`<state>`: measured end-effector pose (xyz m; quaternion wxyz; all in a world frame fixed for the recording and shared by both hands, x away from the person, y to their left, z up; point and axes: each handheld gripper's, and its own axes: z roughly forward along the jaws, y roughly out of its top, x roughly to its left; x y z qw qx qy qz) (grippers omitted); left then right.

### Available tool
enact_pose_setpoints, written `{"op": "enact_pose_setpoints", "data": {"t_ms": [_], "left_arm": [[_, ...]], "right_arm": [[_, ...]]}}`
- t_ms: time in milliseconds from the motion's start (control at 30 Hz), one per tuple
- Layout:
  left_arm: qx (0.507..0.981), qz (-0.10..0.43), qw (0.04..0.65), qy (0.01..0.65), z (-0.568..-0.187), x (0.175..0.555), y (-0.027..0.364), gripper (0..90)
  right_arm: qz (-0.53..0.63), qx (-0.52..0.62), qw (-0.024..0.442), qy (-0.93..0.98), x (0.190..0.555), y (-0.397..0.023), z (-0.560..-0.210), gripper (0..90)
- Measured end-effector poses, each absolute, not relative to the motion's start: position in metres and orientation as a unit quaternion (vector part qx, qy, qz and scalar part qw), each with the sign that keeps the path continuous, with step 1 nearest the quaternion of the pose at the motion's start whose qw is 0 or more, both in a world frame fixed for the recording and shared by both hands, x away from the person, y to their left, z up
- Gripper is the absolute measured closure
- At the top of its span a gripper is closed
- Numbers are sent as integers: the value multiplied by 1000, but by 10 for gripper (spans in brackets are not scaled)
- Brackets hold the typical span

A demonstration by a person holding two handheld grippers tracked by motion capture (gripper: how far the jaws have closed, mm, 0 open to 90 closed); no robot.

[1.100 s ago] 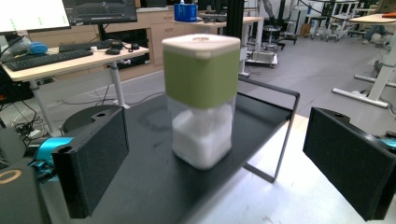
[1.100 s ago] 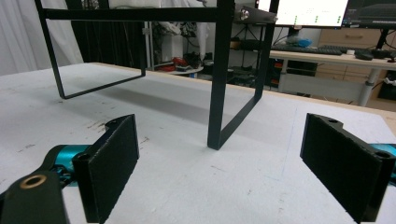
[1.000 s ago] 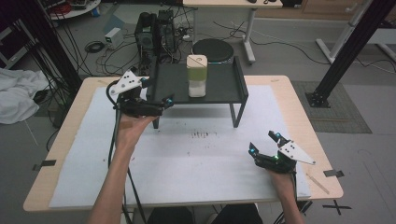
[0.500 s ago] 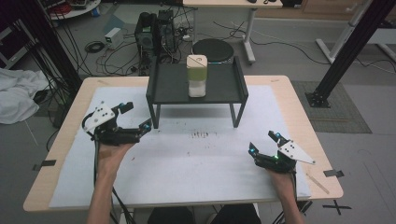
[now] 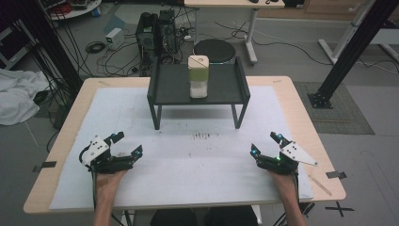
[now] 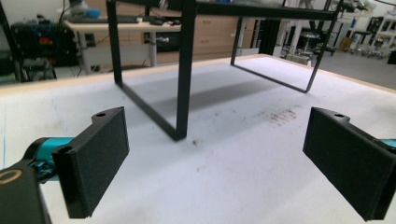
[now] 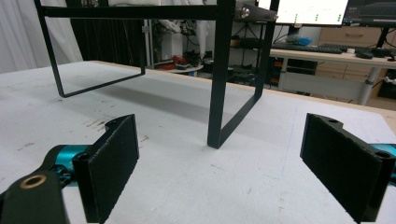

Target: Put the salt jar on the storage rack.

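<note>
The left gripper (image 5: pixel 126 145) sits low over the white sheet (image 5: pixel 188 165) near the front left of the table (image 5: pixel 301 108). Its two black jaws are spread wide apart and there is nothing between them. A hand (image 5: pixel 107 181) holds it from below. In the left gripper view, the jaws stand far apart at each side, and the white sheet lies bare between them. Past them stands one black leg of the shelf (image 6: pixel 184 70), well apart from the jaws.

The right gripper (image 5: pixel 266 145) sits low over the white sheet near the front right of the table. Its jaws are wide apart too, and they hold nothing. It has a grey plate (image 5: pixel 295 154) on top. In the right gripper view, another black leg of the shelf (image 7: pixel 218 74) stands ahead on the sheet, not touching the jaws.

The two grippers are well apart from each other, one on each side.

The black shelf (image 5: pixel 197 92) stands at the back middle of the table, on thin legs. A small box (image 5: pixel 198 76) stands upright on top of it, near the middle. The box is tan on top and white lower down. It is far from both grippers. Some small dark marks (image 5: pixel 203 136) dot the sheet in front of the shelf.
</note>
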<state>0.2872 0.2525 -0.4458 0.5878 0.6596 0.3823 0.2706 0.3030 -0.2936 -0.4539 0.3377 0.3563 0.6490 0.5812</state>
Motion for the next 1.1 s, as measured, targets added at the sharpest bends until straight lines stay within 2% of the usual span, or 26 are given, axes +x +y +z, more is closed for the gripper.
{"op": "enact_pose_setpoints", "data": {"t_ms": [533, 667, 1100], "left_arm": [[629, 299, 618, 366, -455, 276, 257, 70], [628, 313, 617, 357, -456, 273, 256, 70], [628, 314, 618, 353, -456, 272, 255, 70]], "right_arm": [[582, 354, 336, 650, 303, -294, -454, 107], [582, 356, 338, 648, 303, -294, -454, 107], [582, 353, 340, 649, 303, -293, -454, 108]]}}
